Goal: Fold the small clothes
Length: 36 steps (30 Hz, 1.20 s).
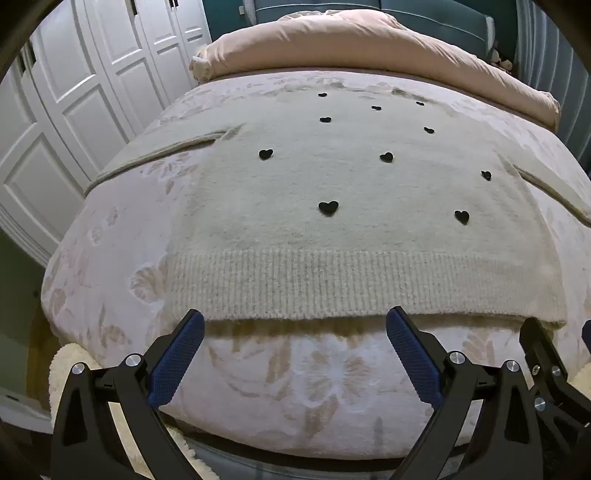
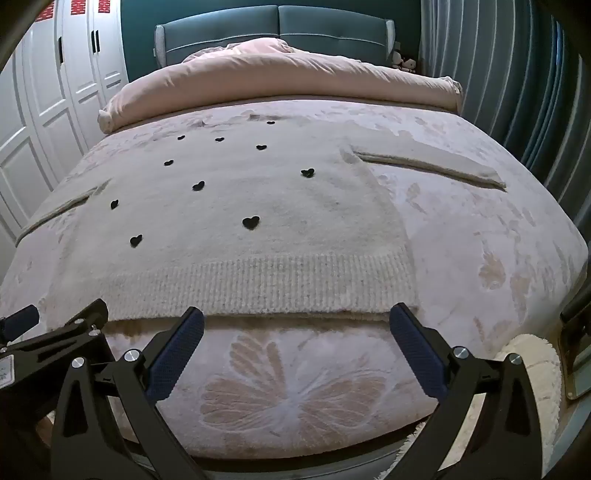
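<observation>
Jaws of left gripper (image 1: pixel 295 325) and right gripper (image 2: pixel 296 323) gape wide, empty, just short of the sweater (image 1: pixel 332 229) hem.

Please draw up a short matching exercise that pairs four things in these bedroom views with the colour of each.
Things:
1. sweater
2. heart patches
3. headboard
4. folded duvet

Colours:
A. teal blue
B. pale pink
C. black
D. cream

Pairs: 1-D, 2-C, 3-A, 4-B

The sweater lies flat on the bed cover, its ribbed hem nearest both open grippers: left gripper, right gripper.
</observation>
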Available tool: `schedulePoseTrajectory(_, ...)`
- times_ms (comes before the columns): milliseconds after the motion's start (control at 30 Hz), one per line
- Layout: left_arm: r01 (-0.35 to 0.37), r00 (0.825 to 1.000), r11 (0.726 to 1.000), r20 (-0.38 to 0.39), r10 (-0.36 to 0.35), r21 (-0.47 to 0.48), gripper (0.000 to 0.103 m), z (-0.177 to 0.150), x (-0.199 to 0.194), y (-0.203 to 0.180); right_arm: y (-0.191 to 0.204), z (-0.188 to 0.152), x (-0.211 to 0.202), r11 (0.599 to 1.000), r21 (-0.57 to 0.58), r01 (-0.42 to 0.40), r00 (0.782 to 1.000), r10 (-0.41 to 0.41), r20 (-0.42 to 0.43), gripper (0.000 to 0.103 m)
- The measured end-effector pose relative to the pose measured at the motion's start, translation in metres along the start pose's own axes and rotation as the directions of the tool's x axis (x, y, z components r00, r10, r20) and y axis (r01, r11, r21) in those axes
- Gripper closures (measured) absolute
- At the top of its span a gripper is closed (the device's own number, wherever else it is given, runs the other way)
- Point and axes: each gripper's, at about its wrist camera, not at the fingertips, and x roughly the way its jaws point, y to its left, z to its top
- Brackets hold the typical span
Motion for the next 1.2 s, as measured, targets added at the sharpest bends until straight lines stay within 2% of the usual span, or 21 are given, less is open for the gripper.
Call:
schedulePoseTrajectory(67,-0.005,1.000,1.000,-0.001,0.005,-0.009,0.007,-0.001,0.000,0.000,0.001,0.001,0.000,1.000,-0.002,-0.002,1.000,0.002,-0.001,0.005)
schedulePoseTrajectory(100,-0.031,0.999,0.999,0.012,0.031,0.013,0.007,-0.005,-0.001,-0.006,0.002,0.002,0.000,1.000,-0.003,-0.004,1.000,0.004,-0.001,0.005)
schedulePoseTrajectory(167,-0.016,1.000,1.000,-0.024,0.017,0.023,0.007,0.003,0.002,-0.008,0.002,0.003,0.000,1.000,0.000,-0.008,1.000,0.008,-0.001,0.005)
schedulePoseTrajectory(200,-0.021,0.999,1.000,-0.023,0.021,0.022,0.007,0.003,0.002,-0.011,0.003,0.004,0.000,1.000,-0.002,-0.009,1.000,0.009,0.001,0.005)
schedulePoseTrajectory(267,0.014,1.000,1.000,-0.027,-0.014,-0.003,0.007,0.004,0.004,-0.001,-0.004,-0.002,0.003,1.000,-0.002,-0.008,1.000,0.008,0.001,0.005)
schedulePoseTrajectory(1200,0.006,1.000,1.000,-0.021,-0.006,-0.001,0.009,0.004,0.004,0.004,0.000,-0.002,0.007,1.000,0.004,0.004,1.000,-0.004,-0.021,0.005)
